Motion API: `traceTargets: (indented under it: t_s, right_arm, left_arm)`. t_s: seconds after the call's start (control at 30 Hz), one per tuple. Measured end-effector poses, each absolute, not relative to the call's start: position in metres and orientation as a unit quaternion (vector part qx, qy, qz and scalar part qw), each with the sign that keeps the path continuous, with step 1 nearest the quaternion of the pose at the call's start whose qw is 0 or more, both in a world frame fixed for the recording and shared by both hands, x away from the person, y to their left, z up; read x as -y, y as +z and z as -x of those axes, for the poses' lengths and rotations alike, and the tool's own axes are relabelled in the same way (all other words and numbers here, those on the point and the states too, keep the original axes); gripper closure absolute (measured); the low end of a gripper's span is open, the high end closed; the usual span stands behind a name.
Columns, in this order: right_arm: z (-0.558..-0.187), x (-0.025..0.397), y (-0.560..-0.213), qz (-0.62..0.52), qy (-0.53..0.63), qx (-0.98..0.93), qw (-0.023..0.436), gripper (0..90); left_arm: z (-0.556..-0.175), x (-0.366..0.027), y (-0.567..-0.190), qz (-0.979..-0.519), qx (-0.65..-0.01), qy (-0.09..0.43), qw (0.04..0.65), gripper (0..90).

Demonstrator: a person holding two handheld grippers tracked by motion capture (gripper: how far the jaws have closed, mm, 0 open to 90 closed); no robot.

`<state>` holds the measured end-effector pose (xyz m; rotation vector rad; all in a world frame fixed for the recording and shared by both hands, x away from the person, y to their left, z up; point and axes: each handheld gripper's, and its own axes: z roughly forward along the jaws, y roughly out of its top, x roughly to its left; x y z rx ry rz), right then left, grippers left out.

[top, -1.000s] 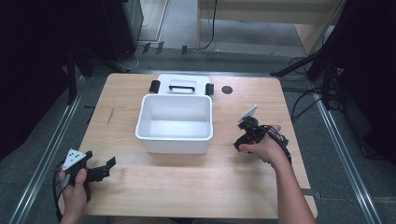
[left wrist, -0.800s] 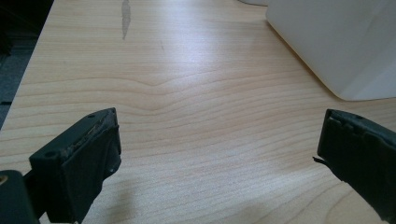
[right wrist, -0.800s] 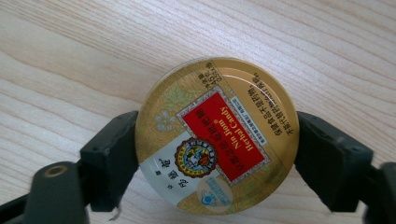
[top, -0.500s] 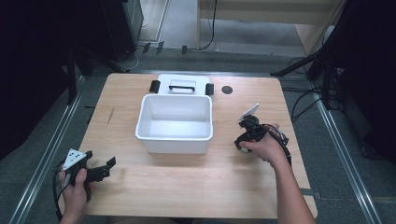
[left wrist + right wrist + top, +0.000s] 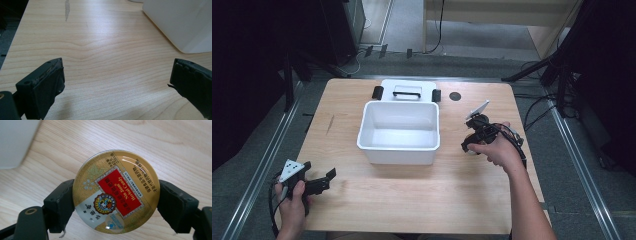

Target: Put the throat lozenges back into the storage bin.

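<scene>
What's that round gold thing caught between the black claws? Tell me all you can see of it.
It is a round, flat candy tin with a shiny metal-looking gold lid. A red label in the middle reads "Nin Jiom Herbal Candy", with a round emblem beside it and small print along the rim. The right gripper clamps it at two opposite edges, lid facing the camera, above the wooden table, beside the white tub.

1. A light wooden bench (image 5: 412, 210) carries the things.
2. A white tub (image 5: 399, 131) stands near its middle.
3. A white lid (image 5: 407, 91) with black clips lies just behind the tub.
</scene>
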<state>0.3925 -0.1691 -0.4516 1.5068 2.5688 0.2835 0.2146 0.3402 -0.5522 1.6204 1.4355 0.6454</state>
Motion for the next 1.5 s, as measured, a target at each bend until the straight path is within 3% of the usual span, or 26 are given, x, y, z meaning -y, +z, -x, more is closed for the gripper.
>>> traceTargets:
  t_s: [0.33,0.7,1.5]
  right_arm:
    - [-0.394,0.152,-0.418,-0.479,0.114,-0.866,0.088,20.4]
    - [-0.394,0.131,-0.386,-0.451,0.132,-0.876,0.109,20.4]
    - [-0.397,0.072,-0.353,-0.394,0.144,-0.901,0.112,20.4]
  left_arm:
    - [-0.214,-0.34,-0.552,-0.647,-0.572,0.262,0.43,0.0]
    - [-0.206,-0.334,-0.551,-0.633,-0.537,0.326,0.452,0.0]
    - [-0.209,-0.339,-0.551,-0.624,-0.542,0.306,0.473,0.0]
